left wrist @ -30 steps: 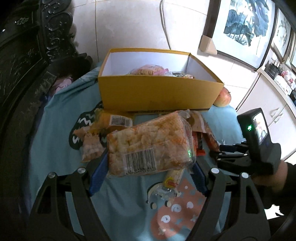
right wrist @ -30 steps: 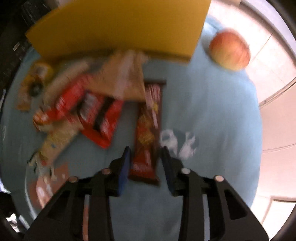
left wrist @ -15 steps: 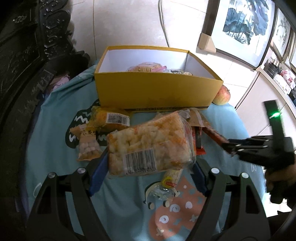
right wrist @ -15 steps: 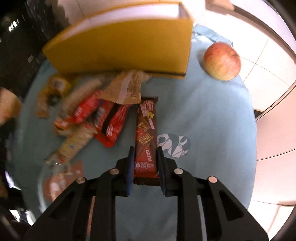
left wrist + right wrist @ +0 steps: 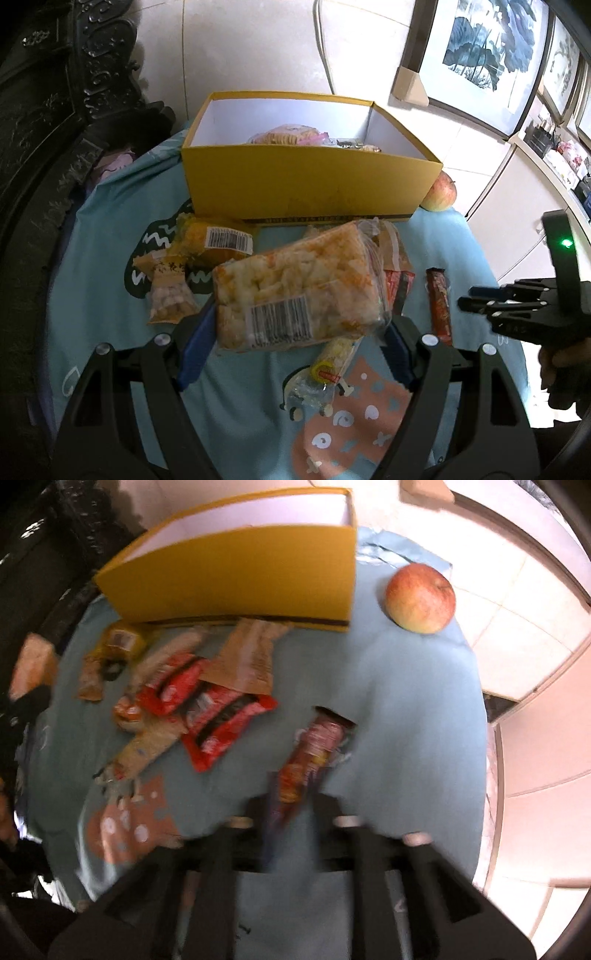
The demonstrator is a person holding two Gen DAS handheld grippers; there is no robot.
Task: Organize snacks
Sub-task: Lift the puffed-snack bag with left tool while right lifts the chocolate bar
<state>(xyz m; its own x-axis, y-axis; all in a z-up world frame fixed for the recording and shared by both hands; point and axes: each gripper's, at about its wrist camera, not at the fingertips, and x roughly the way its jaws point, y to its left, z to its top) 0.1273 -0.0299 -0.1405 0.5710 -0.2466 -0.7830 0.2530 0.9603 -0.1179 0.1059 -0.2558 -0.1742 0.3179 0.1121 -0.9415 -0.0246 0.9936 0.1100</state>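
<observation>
- Jaws of my left gripper [image 5: 295, 332] pinch a clear rice-cracker packet [image 5: 297, 286], long axis across them, the yellow cardboard box [image 5: 310, 184] straight ahead.
- My right gripper [image 5: 291, 812] has just been opening; the red snack bar [image 5: 310, 757] lies between its spread jaws, pointing boxward.

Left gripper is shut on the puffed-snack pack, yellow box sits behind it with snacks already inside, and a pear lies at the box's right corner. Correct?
One slip: the fruit by the yellow box is an apple, not a pear; the right wrist view shows it clearly. Left gripper on the puffed-snack pack and snacks in the box both hold.
</observation>
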